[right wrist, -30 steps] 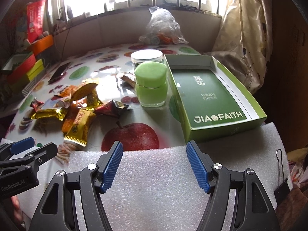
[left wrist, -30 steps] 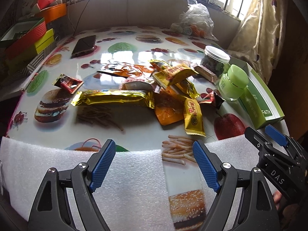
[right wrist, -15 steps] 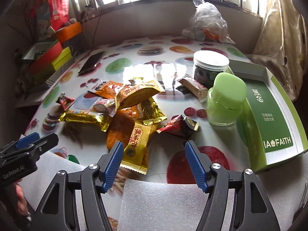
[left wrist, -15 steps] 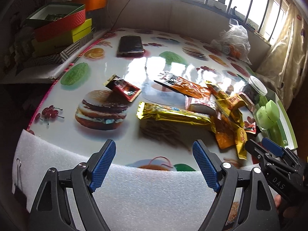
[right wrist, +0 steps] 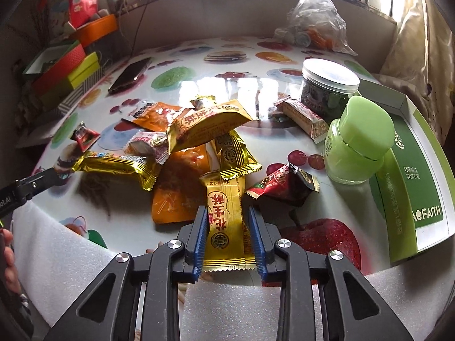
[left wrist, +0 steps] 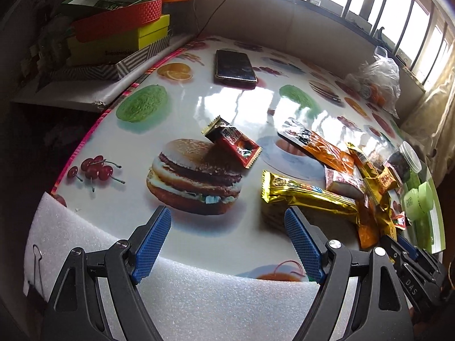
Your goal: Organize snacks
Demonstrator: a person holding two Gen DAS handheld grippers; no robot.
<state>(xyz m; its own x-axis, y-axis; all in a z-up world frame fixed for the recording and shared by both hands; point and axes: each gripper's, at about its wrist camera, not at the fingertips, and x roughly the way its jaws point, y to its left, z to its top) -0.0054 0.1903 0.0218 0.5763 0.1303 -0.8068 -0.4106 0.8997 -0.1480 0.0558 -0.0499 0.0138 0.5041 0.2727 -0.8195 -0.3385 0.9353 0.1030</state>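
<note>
At the near edge of the glossy fruit-and-burger printed table (right wrist: 250, 91), just past the white foam sheet (right wrist: 233, 307), the right gripper (right wrist: 229, 224) is closing its blue ribbed pads on a flat yellow foil snack packet with red lettering (right wrist: 226, 213); the packet lies lengthwise between them and the pads look to be touching its long edges. To do this well, I would finish the squeeze low on the packet's body, not on its crimped end, and lift straight up so it slides clear of the orange sachet (right wrist: 177, 187) and dark red wrapper (right wrist: 284, 186) it adjoins. Beyond sits the rest of the heap: a long gold foil bar (right wrist: 113, 164) and a puffed yellow pouch (right wrist: 204, 125). Farther right stand a pale green lidded jar (right wrist: 358, 147) and an open green box (right wrist: 412, 176), a likely destination. The left gripper (left wrist: 227, 244) hovers wide open and empty above the table's burger print, near a small red-brown packet (left wrist: 233, 145).
</note>
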